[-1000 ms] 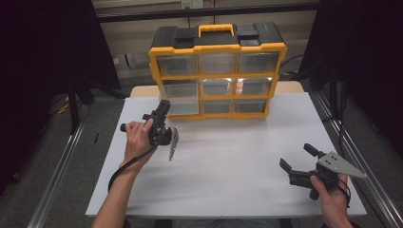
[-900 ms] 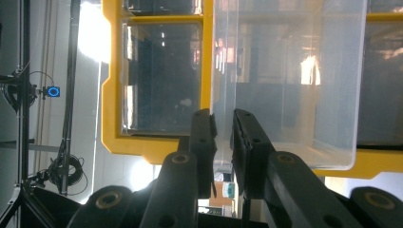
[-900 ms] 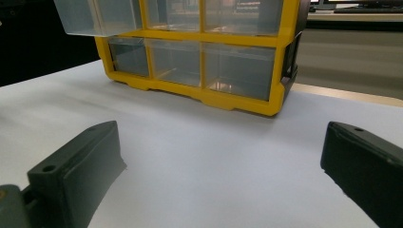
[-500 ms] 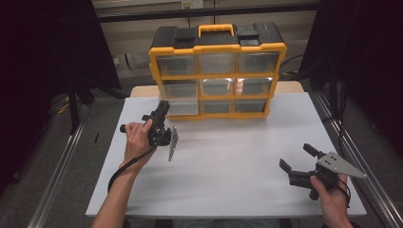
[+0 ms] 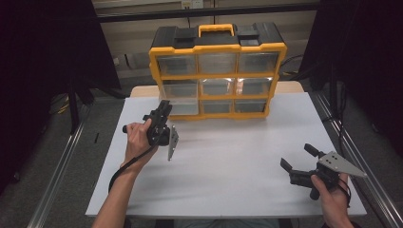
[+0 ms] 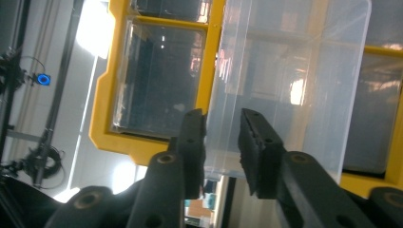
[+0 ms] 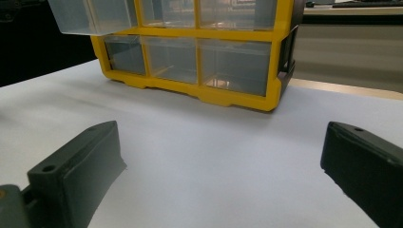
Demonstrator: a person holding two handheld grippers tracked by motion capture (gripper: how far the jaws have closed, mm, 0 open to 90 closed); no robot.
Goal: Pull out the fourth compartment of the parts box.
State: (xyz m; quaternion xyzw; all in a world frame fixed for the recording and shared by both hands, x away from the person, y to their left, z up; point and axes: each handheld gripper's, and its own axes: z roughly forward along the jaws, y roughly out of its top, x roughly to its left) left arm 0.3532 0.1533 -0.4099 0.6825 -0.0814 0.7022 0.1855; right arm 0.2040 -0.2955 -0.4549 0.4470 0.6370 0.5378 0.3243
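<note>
Drawer from above: clear drawer (image 5: 180, 97) sits pulled partway out of the middle-left slot of the yellow organizer (image 5: 218, 47), which stands at the back of the table (image 5: 228, 190).
Left gripper from above: left gripper (image 5: 164, 107) is right at the drawer's front, tilted on its side.
Right gripper from above: right gripper (image 5: 295, 156) rests low over the table's near right, well apart from the organizer, jaws spread and holding nothing.
Left gripper view: left gripper (image 6: 223, 118) has the drawer's (image 6: 285, 85) thin front wall between its jaws. They've just been opening, and we see a gap on one side, so we'd call it let go, not pinching.
Right gripper view: right gripper (image 7: 221, 137) is wide apart over bare table, with the drawer (image 7: 92, 16) sticking out top left of the organizer (image 7: 190, 32).
Handling: we reckon it's light, stiff, slick plastic that looks empty. It may crack if squeezed hard.
Grip spot: we'd take the front wall near its middle so it slides straight and doesn't jam.
</note>
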